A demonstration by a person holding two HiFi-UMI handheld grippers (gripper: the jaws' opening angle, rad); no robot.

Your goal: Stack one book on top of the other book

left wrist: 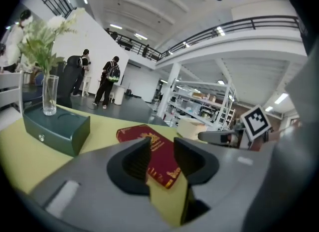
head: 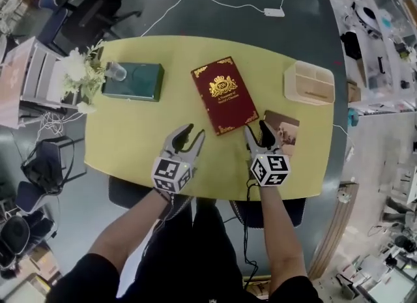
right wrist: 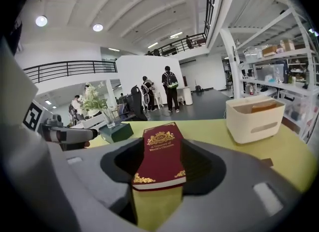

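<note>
Both grippers sit low in the frame with jaws spread, pinching nothing: the left gripper (head: 192, 133) left of centre, the right gripper (head: 255, 130) right of centre. Just ahead of them, a red book (head: 224, 95) lies flat at the centre of the yellow table (head: 130, 139). A brown book (head: 287, 131) lies beside the right gripper, at centre right.

On table (head: 130, 142), large book (head: 224, 95) centre, small book (head: 287, 131) at its right, box (head: 133, 81) left, bin (head: 309, 82) right

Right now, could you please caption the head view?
Left gripper and right gripper, both open, beside the red book on the yellow table.
</note>
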